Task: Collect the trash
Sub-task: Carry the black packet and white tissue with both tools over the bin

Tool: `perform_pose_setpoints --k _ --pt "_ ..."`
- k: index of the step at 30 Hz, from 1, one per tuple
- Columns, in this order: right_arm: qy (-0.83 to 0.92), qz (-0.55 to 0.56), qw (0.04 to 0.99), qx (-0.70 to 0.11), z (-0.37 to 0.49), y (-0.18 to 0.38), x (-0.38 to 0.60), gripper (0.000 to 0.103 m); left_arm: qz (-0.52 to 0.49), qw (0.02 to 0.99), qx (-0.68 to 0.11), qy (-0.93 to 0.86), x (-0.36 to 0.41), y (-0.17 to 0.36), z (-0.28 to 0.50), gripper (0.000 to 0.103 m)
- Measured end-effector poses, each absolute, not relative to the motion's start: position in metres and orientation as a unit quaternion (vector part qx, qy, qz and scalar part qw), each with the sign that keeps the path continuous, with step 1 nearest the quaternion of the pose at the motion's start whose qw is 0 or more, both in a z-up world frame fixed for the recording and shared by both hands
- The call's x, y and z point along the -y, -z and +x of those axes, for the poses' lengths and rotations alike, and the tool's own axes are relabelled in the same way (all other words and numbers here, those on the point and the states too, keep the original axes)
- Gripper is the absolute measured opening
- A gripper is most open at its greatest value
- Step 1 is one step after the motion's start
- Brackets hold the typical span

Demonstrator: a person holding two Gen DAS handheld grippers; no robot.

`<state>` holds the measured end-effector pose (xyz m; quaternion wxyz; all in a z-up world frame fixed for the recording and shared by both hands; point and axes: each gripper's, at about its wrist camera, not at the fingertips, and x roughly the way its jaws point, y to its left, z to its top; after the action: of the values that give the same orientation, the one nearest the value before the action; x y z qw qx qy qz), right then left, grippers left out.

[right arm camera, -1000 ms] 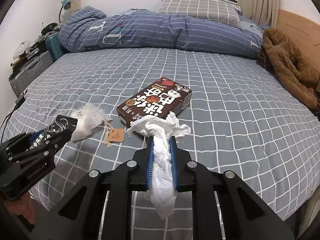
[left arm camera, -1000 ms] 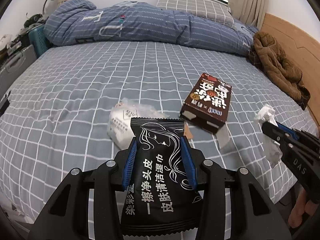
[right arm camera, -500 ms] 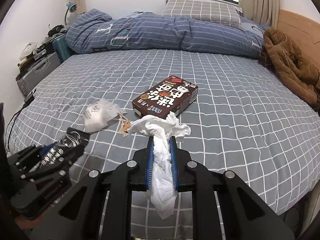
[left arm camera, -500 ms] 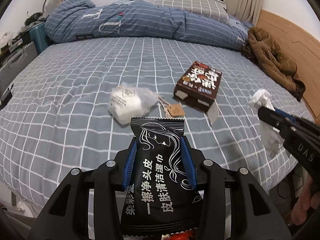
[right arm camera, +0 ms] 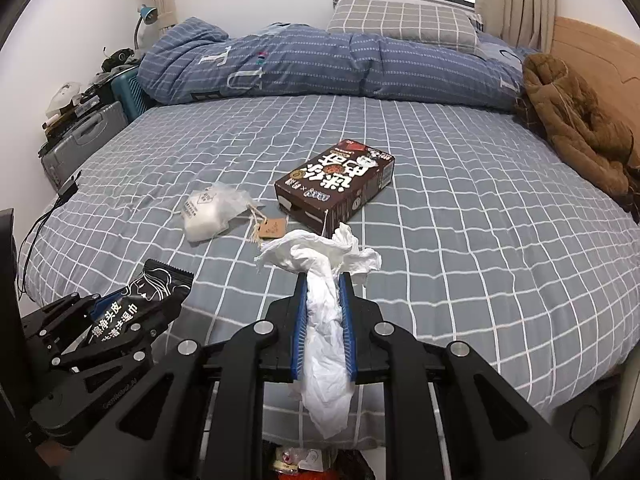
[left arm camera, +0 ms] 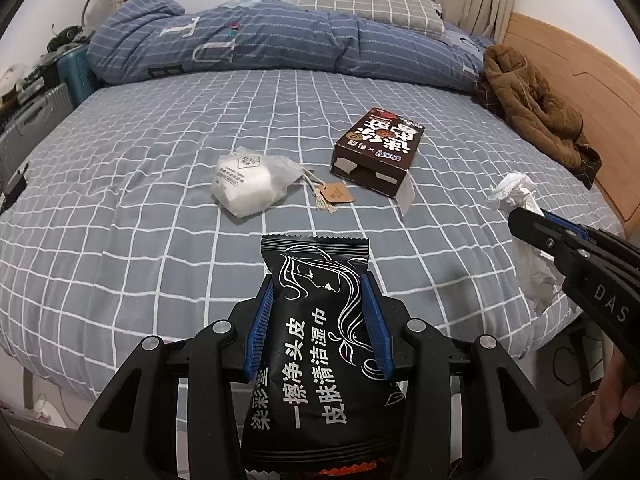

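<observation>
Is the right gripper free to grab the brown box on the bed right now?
Probably not: the right gripper is shut on a crumpled tissue. Nothing on the bed blocks the way to the brown box, but the jaws are occupied.

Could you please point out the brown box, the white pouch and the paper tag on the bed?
brown box (right arm camera: 340, 176), right wrist view, printed top.
white pouch (left arm camera: 250, 184), left wrist view, middle.
paper tag (left arm camera: 338, 193), left wrist view, face.

The left gripper (left arm camera: 318, 320) clamps a black wet-wipe packet (left arm camera: 320, 344) between its 2 blue pads. Beyond it, on the grey checked bed (left arm camera: 140, 200), lie a white plastic bag (left arm camera: 252, 186), a brown paper tag (left arm camera: 338, 193) just beside it, and a dark brown box (left arm camera: 378, 154). At right, the right gripper (left arm camera: 532, 222) grips a crumpled white tissue (left arm camera: 516, 192).
</observation>
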<state>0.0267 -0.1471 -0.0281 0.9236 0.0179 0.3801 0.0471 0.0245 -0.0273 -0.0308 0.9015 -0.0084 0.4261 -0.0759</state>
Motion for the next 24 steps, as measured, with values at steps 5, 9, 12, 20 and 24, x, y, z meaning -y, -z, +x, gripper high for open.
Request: perform_pose_setpoints --k 5,9,12,20,24 --pt "-0.047 0.019 0.923 -0.381 0.015 0.029 0.148 0.015 -0.01 0.901 -0.426 0.076 0.027 0.031 0.015 0.042" --pt "-0.049 0.018 0.923 -0.381 0.005 0.029 0.147 0.015 -0.013 0.901 -0.428 0.074 0.024 0.031 0.007 0.042" --pt "-0.05 0.019 0.922 -0.383 -0.003 0.03 0.146 0.015 -0.013 0.9 -0.43 0.074 0.023 0.033 -0.001 0.042" --pt "-0.055 0.022 0.921 -0.386 -0.028 0.031 0.143 0.015 -0.017 0.899 -0.431 0.077 0.021 0.033 -0.029 0.042" --pt "-0.058 0.022 0.92 -0.387 -0.039 0.033 0.141 0.015 -0.022 0.899 -0.432 0.076 0.019 0.033 -0.044 0.042"
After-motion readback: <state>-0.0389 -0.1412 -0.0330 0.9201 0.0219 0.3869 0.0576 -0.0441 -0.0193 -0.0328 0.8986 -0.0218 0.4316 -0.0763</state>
